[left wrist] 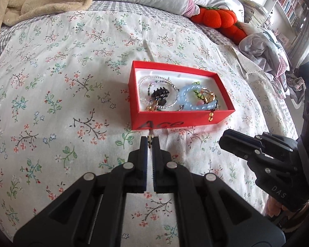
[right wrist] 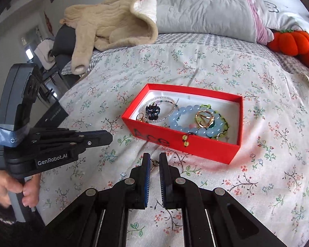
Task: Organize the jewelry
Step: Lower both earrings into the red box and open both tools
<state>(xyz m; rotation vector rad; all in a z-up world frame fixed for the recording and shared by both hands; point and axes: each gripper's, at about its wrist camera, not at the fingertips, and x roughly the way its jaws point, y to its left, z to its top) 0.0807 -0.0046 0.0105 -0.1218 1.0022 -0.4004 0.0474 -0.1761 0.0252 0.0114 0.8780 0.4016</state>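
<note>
On the floral bedspread (left wrist: 61,82), going left to right, the left claw (left wrist: 150,142) is pinched nearly shut on a tiny gold trinket (left wrist: 149,139) just short of the red box (left wrist: 175,121). Inside the box already lie a clear bead bracelet (left wrist: 154,78), a black hair claw clip (left wrist: 159,94), a pale blue bead bracelet (left wrist: 185,100) and a gold ring (left wrist: 208,97), so most of the sorting looks done; what seems left is dropping in the last small pieces. Further right, the right claw (right wrist: 154,162) has its jaws close together around a small gold piece (right wrist: 153,163), though whether the pads truly pinch it is hard to tell. Both trinkets are too small to identify.
</note>
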